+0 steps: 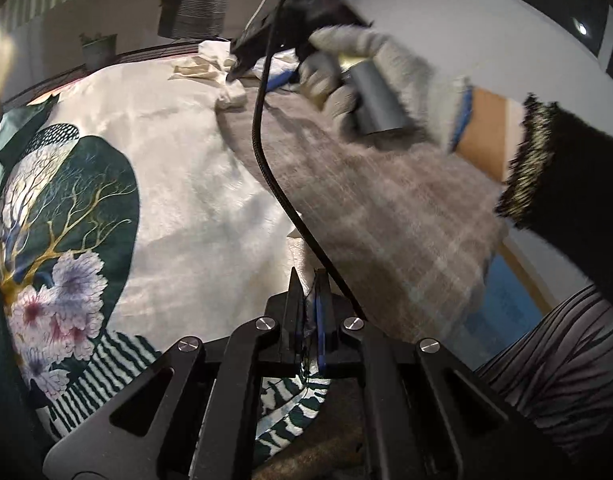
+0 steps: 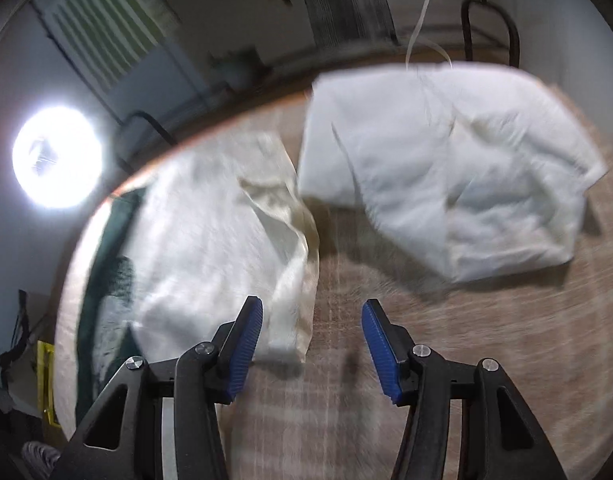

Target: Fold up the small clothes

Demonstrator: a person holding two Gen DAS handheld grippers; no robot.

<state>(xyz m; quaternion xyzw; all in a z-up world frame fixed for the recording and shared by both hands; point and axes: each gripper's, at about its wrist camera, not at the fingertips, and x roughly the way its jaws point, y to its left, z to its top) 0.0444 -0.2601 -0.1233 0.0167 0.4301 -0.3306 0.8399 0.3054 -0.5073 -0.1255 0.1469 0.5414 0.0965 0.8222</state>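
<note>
The left hand-held gripper [image 1: 308,292] has its fingers pressed together, pinching the near edge of the printed cloth [image 1: 166,168], prob. to hold that side up or pull it flat for a fold. The cloth is cream w/ a green tree-and-flower print at its left side, and it lies spread over the left part of the worktop [image 1: 386,200]. The right hand-held gripper [image 2: 312,340] is spread wide and holds nothing. It hangs over the cloth's far corner [image 2: 290,280], w/ bare worktop under the right finger, so I think it's lining up to grab there. A white cloth [image 2: 446,160] lies crumpled far right, apart from it.
</note>
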